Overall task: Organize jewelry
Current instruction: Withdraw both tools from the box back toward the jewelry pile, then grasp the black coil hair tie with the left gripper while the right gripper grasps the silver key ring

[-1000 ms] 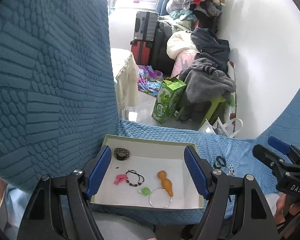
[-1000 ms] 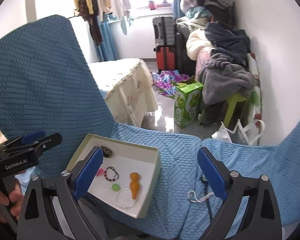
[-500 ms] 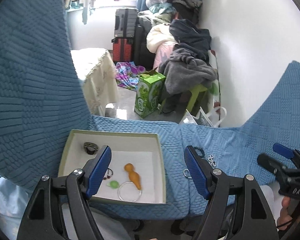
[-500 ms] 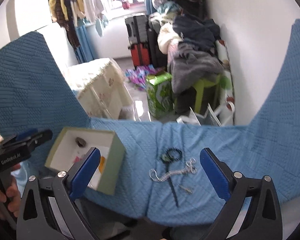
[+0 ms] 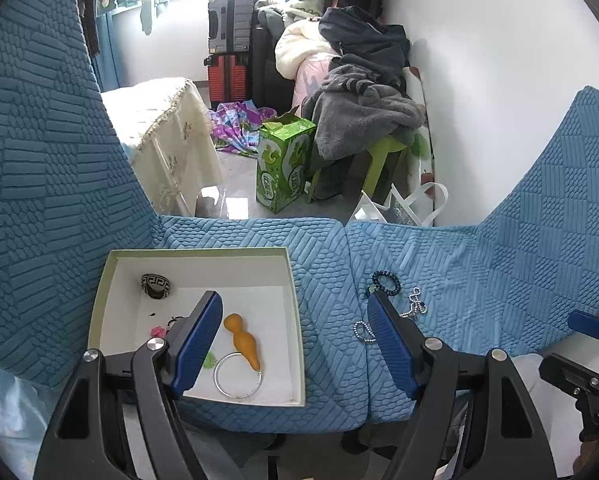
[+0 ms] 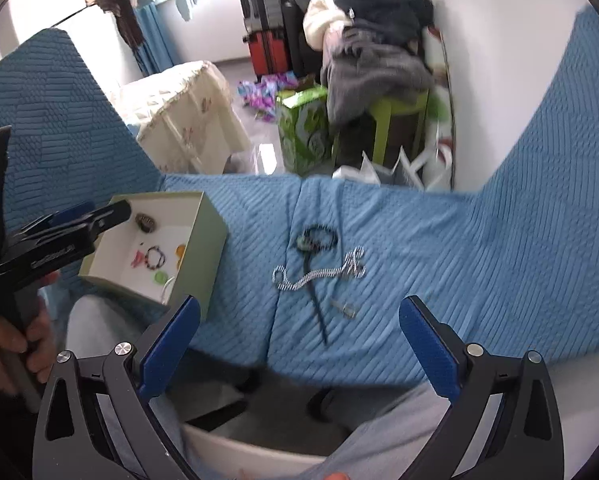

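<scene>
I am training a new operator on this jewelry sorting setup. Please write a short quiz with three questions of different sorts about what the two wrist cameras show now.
1. True or false: the silver chain already lies inside the box.
2. Multiple choice: the orange gourd-shaped pendant lies
A) on the blue cover
B) in the box, touching the silver ring
C) in the right claw
3. Fill in: both the left claw and the right claw are ____ and hold nothing.

Key: 1 false, the chain lies on the blue cover to the right of the box, beside the dark bead bracelet. 2 B. 3 open.
</scene>
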Demonstrator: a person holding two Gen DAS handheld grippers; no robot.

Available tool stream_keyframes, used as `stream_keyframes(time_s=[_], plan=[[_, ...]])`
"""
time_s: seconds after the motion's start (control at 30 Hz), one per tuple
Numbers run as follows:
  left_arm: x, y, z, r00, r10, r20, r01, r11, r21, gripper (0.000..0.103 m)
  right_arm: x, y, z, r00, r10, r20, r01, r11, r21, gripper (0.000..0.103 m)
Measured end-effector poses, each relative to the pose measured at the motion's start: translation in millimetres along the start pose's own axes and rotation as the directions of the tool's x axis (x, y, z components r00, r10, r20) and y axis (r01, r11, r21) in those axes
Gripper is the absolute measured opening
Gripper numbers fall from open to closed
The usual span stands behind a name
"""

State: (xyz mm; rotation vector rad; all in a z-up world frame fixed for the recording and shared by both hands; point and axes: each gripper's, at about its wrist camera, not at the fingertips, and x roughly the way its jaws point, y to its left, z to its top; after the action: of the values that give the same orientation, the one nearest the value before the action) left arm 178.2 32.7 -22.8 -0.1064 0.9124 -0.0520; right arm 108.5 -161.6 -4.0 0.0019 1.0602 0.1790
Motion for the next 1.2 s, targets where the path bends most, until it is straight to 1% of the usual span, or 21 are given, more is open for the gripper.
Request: stream_keyframes(time_s=[0.13,0.2,0.23,0.3,0.4,0.5,0.57,0.63,0.67,0.7,0.73,0.77,0.8,0.87,0.97,1.0,1.03,1.07,1.13,1.17,1.2], plan=[[5.8,-2.3,-0.6,1.000,0.000,-0.014,0.000,1.000,0.006,0.075,-6.8,-9.0,-0.5,0.999,-0.028,-0.018,0.029,0.999,0.036,0.100],[8.2,-2.9,-1.4,1.000,-0.001,-0.021,0.001,1.000,0.008,0.075,-8.1,-11.7,-1.0,0.998,-0.059,-0.012,0.059,0.998,0.033,0.100],[9.1,-3.0,-1.7,1.000,-0.001,-0.023,0.001,1.000,0.010,0.075,-6.5,-12.9,-2.3,0.997,-0.073,-0.023,0.073,0.997,0.030,0.100],[9.9,-3.6,-2.5,1.000,-0.004,-0.025,0.005,1.000,0.008,0.075,-7.0,-14.3,-3.5,0.997,-0.062,-0.035,0.064,0.997,0.039,0.100],[12.6,-4.8,-2.9,0.999,-0.017,-0.032,0.017,1.000,0.002,0.075,-11.4,-13.0,-2.7,0.999,-0.044,-0.028,0.045,0.998,0.032,0.100],[16.9,-8.3,-3.9,0.999,-0.033,-0.042,0.033,0.999,0.000,0.075,-11.3,-12.5,-0.4,0.999,-0.046,-0.027,0.047,0.998,0.037,0.100],[23.1,-12.6,-6.5,0.998,-0.042,-0.047,0.042,0.999,0.001,0.075,-7.8,-14.5,-0.5,0.999,-0.030,-0.024,0.030,0.999,0.029,0.100],[33.3,-17.2,-9.3,0.996,-0.055,-0.067,0.055,0.998,0.000,0.075,-1.2,-25.1,-3.9,0.998,-0.053,-0.024,0.054,0.997,0.047,0.100],[36.7,-18.6,-10.3,0.997,-0.049,-0.066,0.049,0.999,-0.005,0.075,4.2,-32.7,-7.3,0.998,-0.056,-0.027,0.058,0.996,0.060,0.100],[42.2,-20.5,-11.0,0.997,-0.037,-0.068,0.037,0.999,-0.010,0.075,10.2,-41.3,-12.1,0.999,-0.038,-0.016,0.039,0.997,0.069,0.100],[47.0,-22.5,-11.7,0.996,-0.047,-0.073,0.046,0.999,-0.009,0.075,15.3,-46.4,-16.0,0.999,-0.033,-0.007,0.033,0.997,0.067,0.100],[53.2,-25.2,-12.6,0.995,-0.062,-0.078,0.061,0.998,-0.008,0.075,23.4,-51.6,-20.3,0.999,-0.049,-0.011,0.050,0.997,0.057,0.100],[59.0,-28.5,-13.7,0.994,-0.070,-0.086,0.070,0.998,-0.008,0.073,32.0,-56.4,-25.6,0.999,-0.048,0.000,0.048,0.998,0.044,0.100],[71.2,-36.6,-15.9,0.991,-0.097,-0.095,0.097,0.995,-0.002,0.073,47.4,-68.2,-34.5,1.000,-0.019,0.017,0.018,0.997,0.075,0.100],[90.5,-50.5,-20.4,0.981,-0.150,-0.118,0.152,0.988,0.006,0.073,75.5,-78.8,-46.3,0.999,0.051,0.002,-0.051,0.993,0.110,0.100],[96.5,-54.3,-22.0,0.978,-0.165,-0.127,0.167,0.986,0.007,0.070,86.1,-81.7,-50.5,0.997,0.081,0.002,-0.081,0.990,0.116,0.099],[104.8,-58.1,-23.3,0.974,-0.174,-0.143,0.176,0.984,0.004,0.062,97.3,-83.2,-54.0,0.996,0.092,-0.009,-0.090,0.989,0.114,0.097],[110.9,-61.3,-24.4,0.972,-0.180,-0.155,0.182,0.983,0.002,0.059,103.8,-82.2,-55.8,0.996,0.092,-0.016,-0.090,0.990,0.110,0.094],[123.1,-67.5,-25.7,0.966,-0.191,-0.174,0.194,0.981,0.001,0.055,120.8,-84.9,-59.1,0.992,0.122,-0.035,-0.117,0.986,0.118,0.077],[128.9,-71.4,-26.3,0.963,-0.201,-0.181,0.205,0.979,0.004,0.054,129.3,-86.8,-60.2,0.989,0.142,-0.046,-0.135,0.983,0.127,0.074],[135.2,-75.5,-26.4,0.960,-0.210,-0.187,0.215,0.977,0.008,0.053,137.0,-87.5,-60.8,0.986,0.160,-0.050,-0.152,0.980,0.127,0.068]])
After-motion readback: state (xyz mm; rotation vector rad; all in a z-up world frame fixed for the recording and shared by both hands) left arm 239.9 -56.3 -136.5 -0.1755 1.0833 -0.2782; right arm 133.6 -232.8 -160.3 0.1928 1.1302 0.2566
